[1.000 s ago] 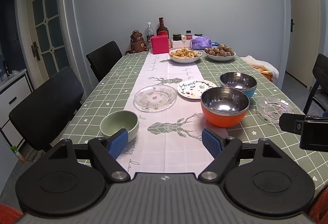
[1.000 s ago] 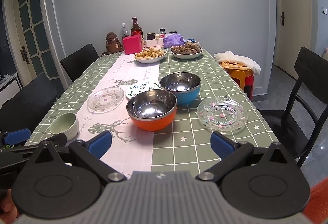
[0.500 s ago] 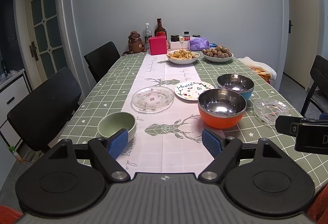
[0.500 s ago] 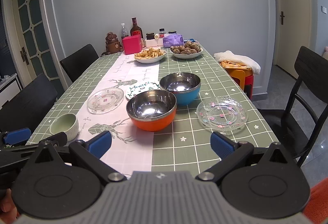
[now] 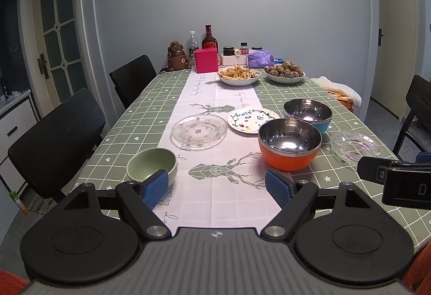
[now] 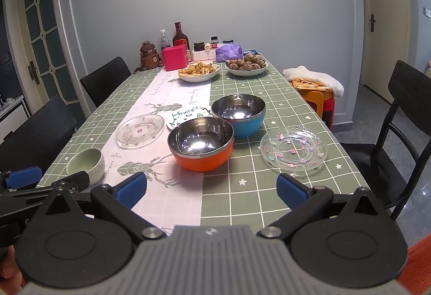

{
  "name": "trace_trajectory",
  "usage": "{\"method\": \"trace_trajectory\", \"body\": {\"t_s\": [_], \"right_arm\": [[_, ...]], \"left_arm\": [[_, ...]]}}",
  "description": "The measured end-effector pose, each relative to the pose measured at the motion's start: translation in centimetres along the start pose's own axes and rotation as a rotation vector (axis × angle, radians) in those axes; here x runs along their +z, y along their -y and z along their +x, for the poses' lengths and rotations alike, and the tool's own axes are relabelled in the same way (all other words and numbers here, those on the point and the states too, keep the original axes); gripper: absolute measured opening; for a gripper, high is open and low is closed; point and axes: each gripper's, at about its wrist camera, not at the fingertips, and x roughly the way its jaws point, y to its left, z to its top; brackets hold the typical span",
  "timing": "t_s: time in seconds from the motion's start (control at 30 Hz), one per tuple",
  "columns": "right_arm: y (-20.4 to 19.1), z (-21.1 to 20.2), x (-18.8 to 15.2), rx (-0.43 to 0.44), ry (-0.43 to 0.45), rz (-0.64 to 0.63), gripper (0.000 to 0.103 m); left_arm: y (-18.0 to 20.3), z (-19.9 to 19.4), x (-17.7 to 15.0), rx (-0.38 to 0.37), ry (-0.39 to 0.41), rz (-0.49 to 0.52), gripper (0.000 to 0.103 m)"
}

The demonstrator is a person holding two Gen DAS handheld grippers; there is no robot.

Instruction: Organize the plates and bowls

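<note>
Both grippers hover, jaws apart and holding nothing: left gripper (image 5: pixel 216 185) near the green bowl (image 5: pixel 151 166), right gripper (image 6: pixel 211 187) facing the orange bowl (image 6: pixel 201 146).

Near left: we find a small bowl (image 5: pixel 151 166).
Centre: two glass-free metal bowls (image 5: pixel 289 143) (image 5: pixel 307 114), one behind the other.
Left of them: two plates (image 5: pixel 199 129) (image 5: pixel 251 120).
Right: another plate (image 6: pixel 293 147).
Far end: two food dishes (image 5: pixel 239 75) (image 5: pixel 284 73).
</note>
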Motion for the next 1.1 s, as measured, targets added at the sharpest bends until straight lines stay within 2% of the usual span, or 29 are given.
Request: {"method": "trace_trajectory", "body": {"t_s": [0.93,1.1], "right_arm": [[-0.1,0.5,-0.2,0.017,-0.008,-0.01,0.1],[-0.3,1.1,-0.6,0.078,0.007,-0.026,0.1]], "left_arm": [[-0.2,0.4,0.0,-0.011,-0.007,-0.015,0.096],[-1.1,1.0,-0.4,-0.005,-0.001,-0.035,0.087]]}}
